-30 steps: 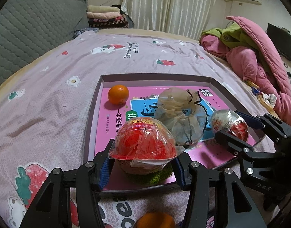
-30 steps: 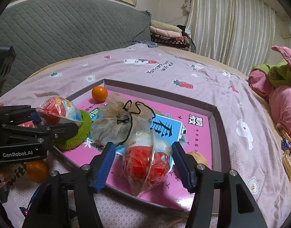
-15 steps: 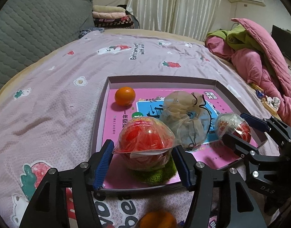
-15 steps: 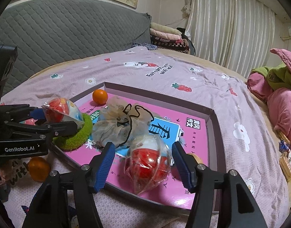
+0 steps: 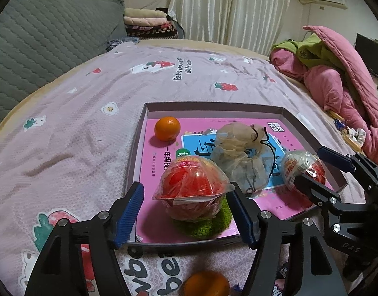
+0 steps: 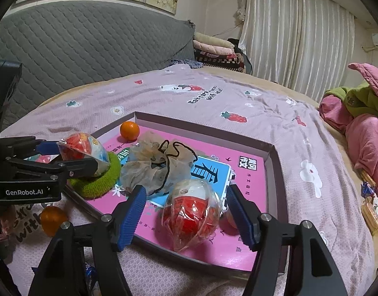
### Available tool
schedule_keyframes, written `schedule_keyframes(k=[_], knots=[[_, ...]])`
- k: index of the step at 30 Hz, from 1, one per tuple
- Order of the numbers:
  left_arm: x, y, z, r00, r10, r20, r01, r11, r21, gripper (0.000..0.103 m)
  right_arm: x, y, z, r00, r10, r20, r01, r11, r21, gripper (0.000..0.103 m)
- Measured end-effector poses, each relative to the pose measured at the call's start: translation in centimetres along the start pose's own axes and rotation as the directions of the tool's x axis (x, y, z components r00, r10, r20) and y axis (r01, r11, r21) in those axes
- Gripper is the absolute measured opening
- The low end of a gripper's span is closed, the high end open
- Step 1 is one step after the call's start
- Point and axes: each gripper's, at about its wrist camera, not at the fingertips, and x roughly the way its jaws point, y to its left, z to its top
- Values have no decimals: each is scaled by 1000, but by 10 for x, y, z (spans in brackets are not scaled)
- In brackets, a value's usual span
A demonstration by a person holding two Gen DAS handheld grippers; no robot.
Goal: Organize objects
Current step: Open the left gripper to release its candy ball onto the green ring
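A shallow grey tray (image 5: pixel 213 106) (image 6: pixel 272 148) lined with a pink book lies on the bed. In it, a plastic-wrapped red egg toy (image 5: pixel 191 190) (image 6: pixel 82 153) rests on a green knitted ring (image 5: pixel 203 224) (image 6: pixel 100 185). My left gripper (image 5: pixel 186 212) (image 6: pixel 70 156) straddles it, jaws opening, with the left pad clear of the wrapper. A second wrapped red-and-white egg toy (image 6: pixel 191 209) (image 5: pixel 302 170) lies on the book. Around it my right gripper (image 6: pixel 186 212) (image 5: pixel 319 172) is opening, with a gap on both sides.
An orange (image 5: pixel 167 128) (image 6: pixel 129 130) and a beige mesh pouch (image 5: pixel 240 157) (image 6: pixel 159 167) also lie in the tray. Another orange (image 5: pixel 206 283) (image 6: pixel 53 219) sits on the sheet outside the near rim. A pink quilt heap (image 5: pixel 337 79) fills the right side, with a grey headboard (image 6: pixel 90 44) behind.
The left jaws have spread and let go of the red egg, which now sits on the green ring. The right jaws have widened around the second egg, which stays on the book.
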Motion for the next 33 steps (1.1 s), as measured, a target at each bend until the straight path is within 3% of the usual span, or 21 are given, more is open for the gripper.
schedule_keyframes(k=[33], knots=[[-15,9,17,998,27,52,-26,999,-23,71,-7,-4,2,1000,-9,26,8,1000,20,72]])
